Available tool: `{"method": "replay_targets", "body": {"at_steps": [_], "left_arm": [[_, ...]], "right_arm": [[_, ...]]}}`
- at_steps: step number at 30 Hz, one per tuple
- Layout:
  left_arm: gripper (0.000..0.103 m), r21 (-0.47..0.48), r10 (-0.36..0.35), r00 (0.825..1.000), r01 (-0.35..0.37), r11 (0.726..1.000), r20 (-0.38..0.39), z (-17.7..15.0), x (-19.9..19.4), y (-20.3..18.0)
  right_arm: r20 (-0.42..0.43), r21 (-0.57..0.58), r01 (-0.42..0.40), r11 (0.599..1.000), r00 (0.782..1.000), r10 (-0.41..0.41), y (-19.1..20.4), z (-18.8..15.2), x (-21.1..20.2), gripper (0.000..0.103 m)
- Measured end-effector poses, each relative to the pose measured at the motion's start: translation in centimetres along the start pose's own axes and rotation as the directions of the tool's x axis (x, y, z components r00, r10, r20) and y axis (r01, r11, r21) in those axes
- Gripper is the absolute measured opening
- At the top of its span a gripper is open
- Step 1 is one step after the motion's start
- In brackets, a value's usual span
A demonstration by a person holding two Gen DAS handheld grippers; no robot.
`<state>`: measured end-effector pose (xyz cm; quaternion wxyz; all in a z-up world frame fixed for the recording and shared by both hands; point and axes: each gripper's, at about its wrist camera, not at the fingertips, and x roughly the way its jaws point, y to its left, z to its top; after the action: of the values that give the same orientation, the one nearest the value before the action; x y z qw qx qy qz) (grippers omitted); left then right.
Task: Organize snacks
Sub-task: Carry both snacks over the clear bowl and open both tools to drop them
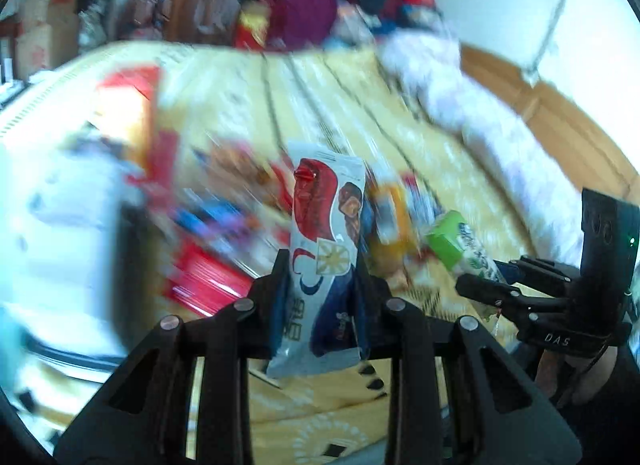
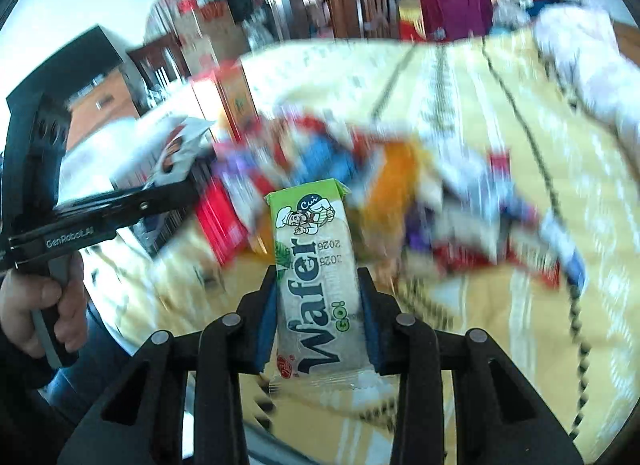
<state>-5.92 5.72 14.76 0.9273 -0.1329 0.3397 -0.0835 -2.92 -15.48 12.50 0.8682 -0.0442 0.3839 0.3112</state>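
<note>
Snack packs in both grippers, each clamped tight. Left gripper (image 1: 320, 265) is clenched on a white-and-red snack pack (image 1: 326, 233): blue pads press both long edges, pack stands upright btwn the fingers, top end sticking well past the fingertips, bottom seam hanging below the pads. Right gripper (image 2: 318, 285) grips a green-and-white wafer pack (image 2: 316, 265), "Wafer" print running lengthwise, green end w/ a chef cartoon poking out beyond the tips, clear crimped seam at the near end behind the pads. Both packs are lifted clear of the yellow bedspread (image 1: 360, 113), nothing touching them but the pads. Past the left jaws and a bit to their left lies a blurred heap of other snacks (image 1: 224, 233), red, blue and orange wrappers; same heap sits just beyond the right jaws in the right wrist view, spread to both sides. Red-and-orange box (image 1: 128, 105) stands further off, left of the left jaws. Right gripper also shows at the right edge of the left wrist view, wafer pack in it. Person's hand (image 2: 36, 305) on the left gripper's handle, far left of the right jaws. Background too blurred to read.
</note>
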Motion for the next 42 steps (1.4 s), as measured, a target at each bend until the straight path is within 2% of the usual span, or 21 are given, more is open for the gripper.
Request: {"method": "replay_targets", "body": {"at_steps": [2, 5, 8, 13, 17, 20, 24, 28, 34, 42], "left_arm": [[0.028, -0.03, 0.066, 0.996, -0.064, 0.997, 0.053, 1.5, -3.0, 2.2], [0.028, -0.089, 0.185, 0.975, -0.175, 0.981, 0.123, 2.9, -7.7, 6.3], [0.028, -0.167, 0.312, 0.937, -0.286, 0.944, 0.16, 3.4, -11.6, 10.5], [0.028, -0.282, 0.492, 0.857, -0.439, 0.853, 0.155, 2.9, -16.5, 16.7], [0.028, -0.336, 0.557, 0.821, -0.493, 0.802, 0.127, 2.1, -18.1, 19.3], [0.028, -0.361, 0.579, 0.809, -0.512, 0.779, 0.102, 1.5, -18.5, 21.0], [0.028, -0.374, 0.591, 0.803, -0.528, 0.763, 0.072, 1.0, -18.4, 22.5], [0.028, -0.388, 0.587, 0.808, -0.526, 0.756, 0.049, 0.1, -18.4, 23.5], [0.028, -0.401, 0.577, 0.816, -0.519, 0.755, 0.03, -0.8, -19.4, 25.1], [0.028, -0.406, 0.564, 0.826, -0.509, 0.759, 0.018, -1.1, -19.5, 25.5]], "right_arm": [[0.056, -0.02, -0.031, 0.999, 0.998, 0.032, 1.7, 2.9, -0.9, 0.039], [0.117, -0.06, -0.097, 0.993, 0.988, 0.104, 5.2, 7.1, -1.4, 0.039], [0.15, -0.102, -0.183, 0.978, 0.969, 0.197, 9.2, 11.0, -1.2, 0.039], [0.144, -0.181, -0.316, 0.931, 0.928, 0.343, 17.4, 15.7, 0.2, 0.039], [0.087, -0.241, -0.387, 0.89, 0.905, 0.417, 23.9, 17.3, 2.2, 0.039], [0.035, -0.267, -0.44, 0.858, 0.885, 0.465, 28.7, 17.8, 4.2, 0.039], [-0.024, -0.286, -0.481, 0.829, 0.868, 0.495, 33.2, 17.9, 6.5, 0.039], [-0.073, -0.3, -0.497, 0.814, 0.863, 0.499, 36.0, 17.3, 8.6, 0.039], [-0.119, -0.296, -0.506, 0.81, 0.861, 0.495, 37.5, 16.4, 10.6, 0.039], [-0.145, -0.285, -0.508, 0.813, 0.861, 0.487, 38.3, 16.1, 11.4, 0.039]]}}
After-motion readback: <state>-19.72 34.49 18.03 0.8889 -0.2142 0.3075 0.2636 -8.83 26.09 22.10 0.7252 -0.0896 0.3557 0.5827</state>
